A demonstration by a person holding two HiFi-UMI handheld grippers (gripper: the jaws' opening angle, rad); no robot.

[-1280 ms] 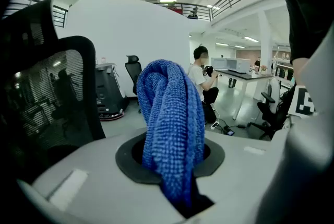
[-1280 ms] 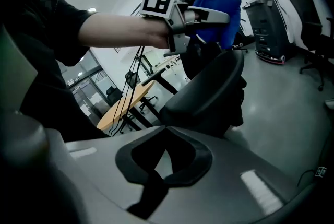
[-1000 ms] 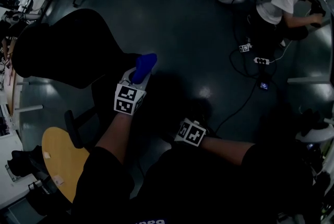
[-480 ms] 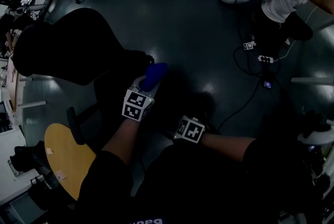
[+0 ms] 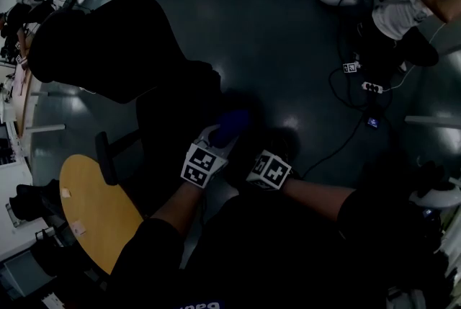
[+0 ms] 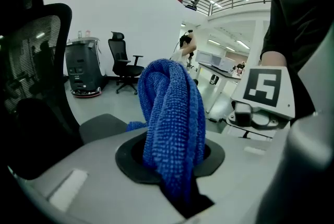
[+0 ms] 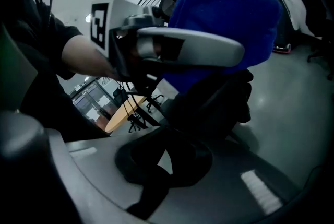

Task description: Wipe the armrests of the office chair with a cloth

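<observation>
My left gripper (image 5: 216, 138) has its fingers clamped on the cloth (image 6: 172, 124). I judge it is held bunched like this so that a fat padded face meets the chair, not a thin edge. In the right gripper view the wad sits on top of a dark armrest (image 7: 209, 105), at the edge of the office chair (image 5: 108, 48) nearest me. The other armrest (image 5: 106, 158) stands well apart, on the far side of the seat.

The right gripper (image 5: 274, 160) hangs just beside the left one, probably to steady the chair. Its fingers look drawn together, and in the gloom I cannot tell whether they nip anything.

The cloth is deep blue with a knobbly terry pile. It is doubled over itself into a tall loop, and a small tail pokes out to one side.
</observation>
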